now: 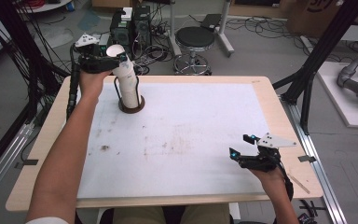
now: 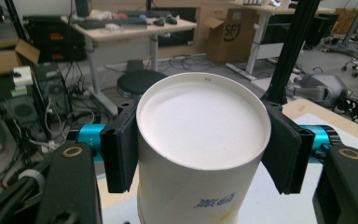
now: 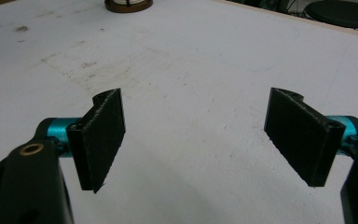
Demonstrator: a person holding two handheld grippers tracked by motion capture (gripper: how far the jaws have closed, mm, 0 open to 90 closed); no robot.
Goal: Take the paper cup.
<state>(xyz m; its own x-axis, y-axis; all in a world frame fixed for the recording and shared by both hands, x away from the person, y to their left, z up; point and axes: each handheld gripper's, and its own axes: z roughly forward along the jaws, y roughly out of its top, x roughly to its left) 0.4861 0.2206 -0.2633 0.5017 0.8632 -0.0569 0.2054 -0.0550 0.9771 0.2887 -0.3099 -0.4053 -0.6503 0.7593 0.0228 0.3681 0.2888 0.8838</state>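
1. Now your left gripper point(image 1: 116, 57) is at the far left of the surface, its jaws clamped on either side of the top of a tall stack of white paper cups point(image 1: 126, 79); in the left gripper view the black jaw pads press against both sides of the topmost cup's rim point(image 2: 203, 123).
2. That stack of cups stands upside down, flat bottom uppermost, with blue print low on its side in the left gripper view. It leans slightly and its lower end sits inside a round dark brown holder with thin black wire uprights point(image 1: 131, 105), which rests on the white mat.
3. Your right gripper point(image 1: 242, 146) is at the near right, well apart from the cups. Its jaws stand wide apart with nothing between them; the right gripper view shows bare mat between the two pads.
4. Beneath everything lies a white, stained rectangular mat point(image 1: 182, 140) covering most of the light wooden surface point(image 1: 279, 130).
5. Beyond the far edge, on the floor, stands a round black stool with a chrome base point(image 1: 194, 42).
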